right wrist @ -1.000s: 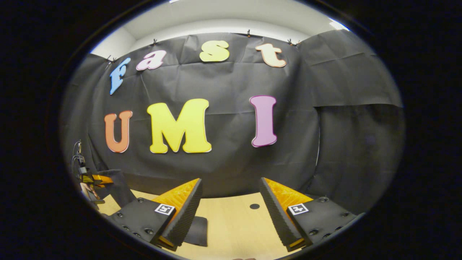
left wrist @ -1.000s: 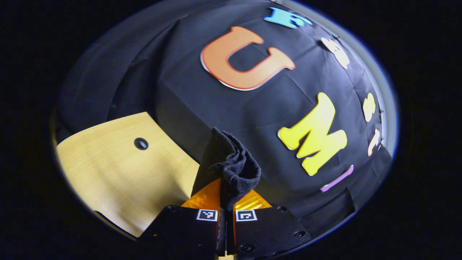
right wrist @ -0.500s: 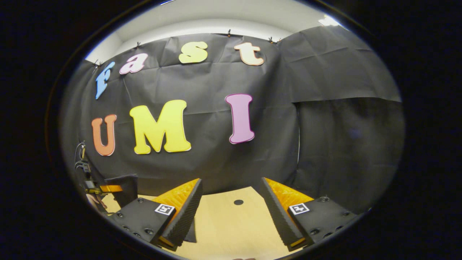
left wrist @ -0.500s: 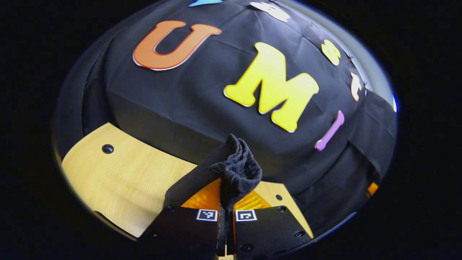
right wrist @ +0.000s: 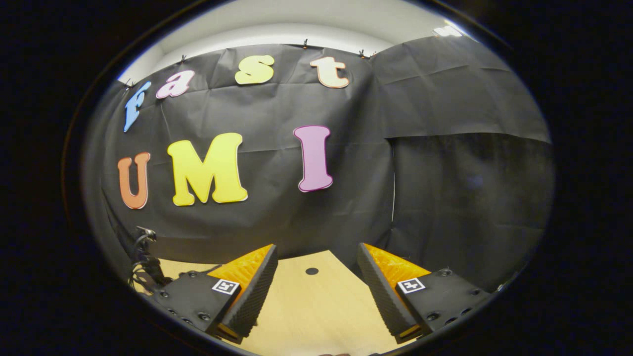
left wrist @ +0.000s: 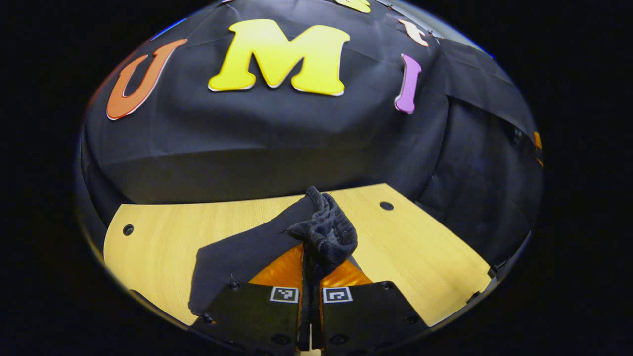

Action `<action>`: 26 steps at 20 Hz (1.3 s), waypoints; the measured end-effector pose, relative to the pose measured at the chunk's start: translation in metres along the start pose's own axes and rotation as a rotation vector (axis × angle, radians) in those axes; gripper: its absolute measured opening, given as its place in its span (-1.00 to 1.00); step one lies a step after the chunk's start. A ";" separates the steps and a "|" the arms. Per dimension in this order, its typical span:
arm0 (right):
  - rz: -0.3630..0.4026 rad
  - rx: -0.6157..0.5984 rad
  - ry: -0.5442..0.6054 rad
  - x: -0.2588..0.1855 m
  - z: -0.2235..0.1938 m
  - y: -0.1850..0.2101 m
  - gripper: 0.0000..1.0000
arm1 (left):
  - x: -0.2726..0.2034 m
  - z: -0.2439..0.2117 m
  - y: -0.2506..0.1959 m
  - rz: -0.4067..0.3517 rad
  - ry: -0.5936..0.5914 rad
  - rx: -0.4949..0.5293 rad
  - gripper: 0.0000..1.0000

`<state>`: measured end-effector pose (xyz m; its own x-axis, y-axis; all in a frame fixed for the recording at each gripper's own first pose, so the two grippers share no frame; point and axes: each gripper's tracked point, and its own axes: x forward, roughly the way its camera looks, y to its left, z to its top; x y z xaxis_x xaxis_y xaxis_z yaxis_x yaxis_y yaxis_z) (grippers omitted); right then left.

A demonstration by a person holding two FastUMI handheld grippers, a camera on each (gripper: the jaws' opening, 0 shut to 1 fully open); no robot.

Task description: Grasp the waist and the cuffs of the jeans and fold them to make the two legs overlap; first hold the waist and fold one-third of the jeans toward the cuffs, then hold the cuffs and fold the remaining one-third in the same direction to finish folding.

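In the left gripper view a bunched edge of the dark jeans (left wrist: 324, 232) sticks up between my left gripper's (left wrist: 310, 259) fingers, which are shut on it. More of the same dark cloth trails down to the left over the wooden table (left wrist: 163, 232). I cannot tell whether the held part is the waist or a cuff. In the right gripper view my right gripper (right wrist: 316, 262) stands open above the table (right wrist: 311, 306), with nothing between its fingers.
Small round holes mark the tabletop (left wrist: 386, 205), (left wrist: 128, 229), (right wrist: 311, 271). The table's far edge meets the black cloth wall. At the lower left of the right gripper view sits a dark bundle of cables (right wrist: 143, 257).
The left gripper has swung round to the right with the jeans still pinched, bringing more tabletop into sight. The right gripper has turned slightly right, and the other gripper has slid out of its view.
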<state>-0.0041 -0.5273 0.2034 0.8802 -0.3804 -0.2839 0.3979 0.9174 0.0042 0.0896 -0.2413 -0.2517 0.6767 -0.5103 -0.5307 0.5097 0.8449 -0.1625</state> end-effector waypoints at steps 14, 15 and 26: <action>0.147 0.024 0.101 0.011 -0.023 0.030 0.94 | 0.035 -0.087 -0.013 -0.004 0.208 0.266 -0.92; 0.156 0.019 0.111 0.011 -0.025 0.031 1.00 | 0.036 -0.090 -0.014 -0.003 0.216 0.266 -0.92; 0.234 -0.022 0.096 0.017 -0.014 0.033 1.00 | 0.017 -0.060 -0.048 0.000 0.090 0.320 0.46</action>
<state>0.0206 -0.5015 0.1856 0.9186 -0.1454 -0.3676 0.1796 0.9819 0.0603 0.0445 -0.2805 -0.3031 0.6344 -0.4817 -0.6046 0.6602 0.7444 0.0996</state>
